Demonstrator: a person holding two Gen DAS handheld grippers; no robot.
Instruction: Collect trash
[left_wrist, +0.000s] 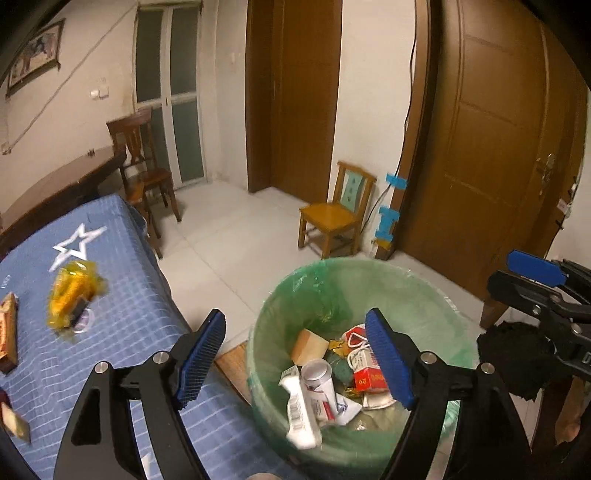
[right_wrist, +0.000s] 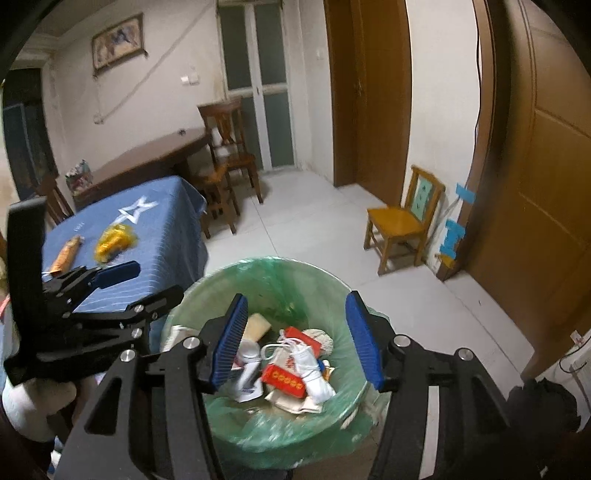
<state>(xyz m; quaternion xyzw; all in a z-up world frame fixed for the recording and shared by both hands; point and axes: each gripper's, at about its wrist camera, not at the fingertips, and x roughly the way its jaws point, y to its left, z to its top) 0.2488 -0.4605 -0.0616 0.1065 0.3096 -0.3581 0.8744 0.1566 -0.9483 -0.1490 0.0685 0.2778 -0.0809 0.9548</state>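
Over the green-lined bin (left_wrist: 369, 295) in the left wrist view, the left gripper (left_wrist: 299, 363) is held with its jaws spread wide and nothing between the pads, so no trash is being carried. Boxes, a tube and crumpled wrappers are seen piled inside the bin. More trash is left on the blue tablecloth (left_wrist: 122, 295) to the left: a yellow wrapper (left_wrist: 72, 291) fairly far back and a brown snack bar (left_wrist: 8, 326) at the left edge. The bin is parked just beside the table, so it could get clipped and tipped if the gripper is swung back low.

In the right wrist view, the right gripper (right_wrist: 299, 339) is also seen parted and empty above the same bin. The left gripper's frame is crowded in close on the left, so the two could easily be knocked together if both are pulled toward the table at once. The yellow wrapper (right_wrist: 114, 240) looks crinkly and thin, so it could probably be pinched badly and dropped on the floor short of the bin. The tablecloth could be snagged along with it too.
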